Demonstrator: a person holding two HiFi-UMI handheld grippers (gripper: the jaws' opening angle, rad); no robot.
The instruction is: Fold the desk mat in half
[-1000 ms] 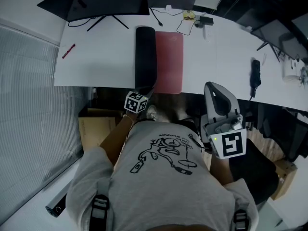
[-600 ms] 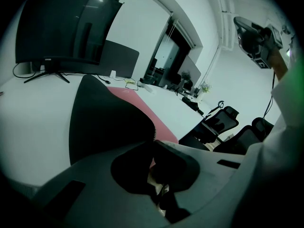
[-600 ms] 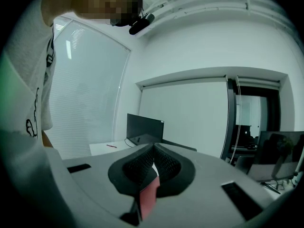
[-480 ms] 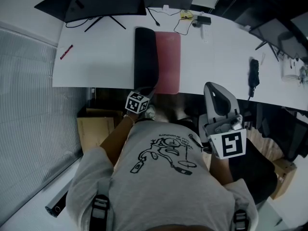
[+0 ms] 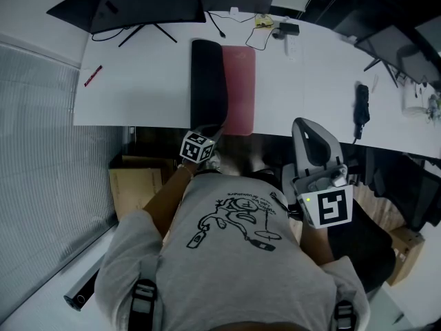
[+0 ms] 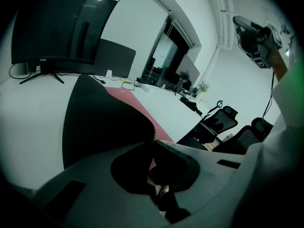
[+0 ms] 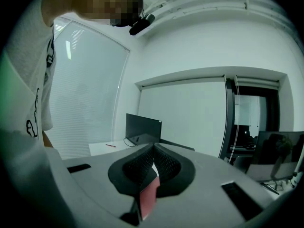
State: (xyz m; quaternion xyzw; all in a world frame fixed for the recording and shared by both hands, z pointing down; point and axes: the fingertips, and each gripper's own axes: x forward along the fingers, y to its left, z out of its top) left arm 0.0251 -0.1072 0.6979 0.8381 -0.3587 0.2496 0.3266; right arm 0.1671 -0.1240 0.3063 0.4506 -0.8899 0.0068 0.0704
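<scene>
The desk mat (image 5: 208, 81) lies on the white desk (image 5: 138, 95), its black underside turned over onto the red top side (image 5: 241, 88). At the desk's near edge my left gripper (image 5: 210, 134) is shut on the mat's near corner. In the left gripper view the black flap (image 6: 99, 122) rises into the closed jaws (image 6: 153, 139). My right gripper (image 5: 306, 133) hangs right of the mat, off the desk's edge and apart from it. Its pads meet at the tips (image 7: 153, 148). A thin red sliver shows in the slit below them; I cannot tell what it is.
Two dark monitors (image 5: 151, 2) stand at the desk's far edge, with cables and an adapter (image 5: 272, 23) beside them. A red pen (image 5: 93, 75) lies at the left, a black device (image 5: 363, 109) at the right. A cardboard box (image 5: 134, 185) sits under the desk.
The black flap now covers a little more of the red side, carried by my left gripper. My right gripper has stayed where it was.
</scene>
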